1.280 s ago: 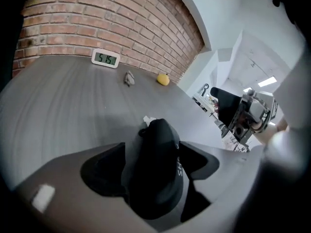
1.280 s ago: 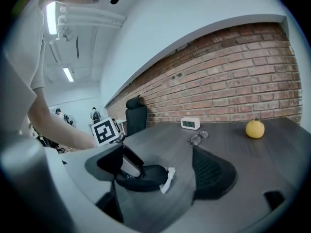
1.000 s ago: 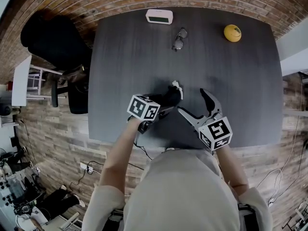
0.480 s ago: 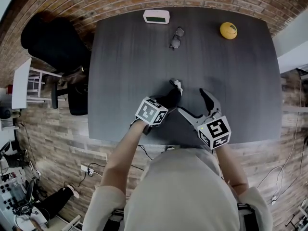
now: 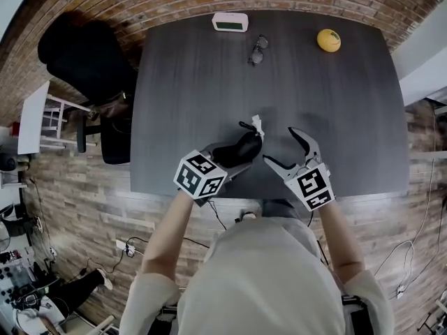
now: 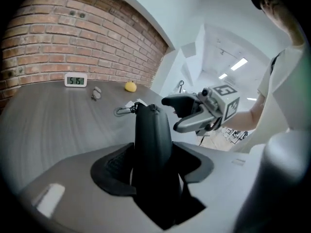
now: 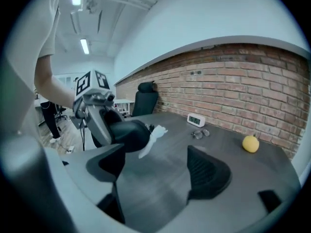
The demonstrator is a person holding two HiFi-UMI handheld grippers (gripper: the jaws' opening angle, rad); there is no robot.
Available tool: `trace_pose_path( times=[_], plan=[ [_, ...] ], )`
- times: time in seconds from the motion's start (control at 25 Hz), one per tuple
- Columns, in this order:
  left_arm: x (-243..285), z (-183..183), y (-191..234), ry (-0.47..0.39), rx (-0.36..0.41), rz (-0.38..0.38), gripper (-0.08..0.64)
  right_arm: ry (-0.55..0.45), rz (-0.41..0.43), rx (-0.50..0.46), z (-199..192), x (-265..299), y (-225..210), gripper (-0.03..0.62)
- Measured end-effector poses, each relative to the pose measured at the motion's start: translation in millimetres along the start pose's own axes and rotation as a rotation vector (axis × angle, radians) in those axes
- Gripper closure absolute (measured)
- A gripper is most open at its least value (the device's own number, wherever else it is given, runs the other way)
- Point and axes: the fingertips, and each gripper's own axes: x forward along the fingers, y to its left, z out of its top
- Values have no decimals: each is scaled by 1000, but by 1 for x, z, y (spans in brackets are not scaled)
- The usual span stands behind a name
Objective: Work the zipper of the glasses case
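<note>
One glasses case (image 6: 153, 130) tight in left gripper (image 6: 154, 173) (right gripper (image 7: 158, 169) agape, empty, alongside)

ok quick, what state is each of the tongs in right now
left tongs: closed on the glasses case
right tongs: open, holding nothing

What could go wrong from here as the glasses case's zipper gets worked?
1. The left gripper clamps the glasses case by its near end only, so a tug could twist it loose.
2. The open right gripper may catch only the white tag or metal clip at its far end.
</note>
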Motion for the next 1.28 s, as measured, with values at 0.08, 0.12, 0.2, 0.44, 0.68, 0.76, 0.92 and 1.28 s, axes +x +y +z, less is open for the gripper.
trace_pose_path(
  times=[0.08,0.12,0.2,0.44,0.68,0.76,0.92,1.28],
  plan=[
    [-17,-2,-19,-34,12,-14,311,13,6,-73,-4,-3,18,226],
    [-24,-5,-29,-46,21,-19,311,18,8,-114,-6,-4,27,279],
    [-38,-15,-49,-54,42,-31,311,23,19,-191,-8,-9,49,327],
    [-76,-55,-102,-34,89,-61,311,-10,83,-379,4,-32,124,401],
    [-100,-91,-134,-8,126,-80,311,-31,85,-643,15,-51,180,534],
    [-106,-96,-140,-27,123,-73,311,-36,72,-667,17,-56,189,572],
    [-115,-99,-147,-78,113,-46,314,-37,47,-631,21,-66,194,581],
    [-134,-88,-159,-280,65,17,339,-30,-19,-587,43,-84,180,584]
  ],
)
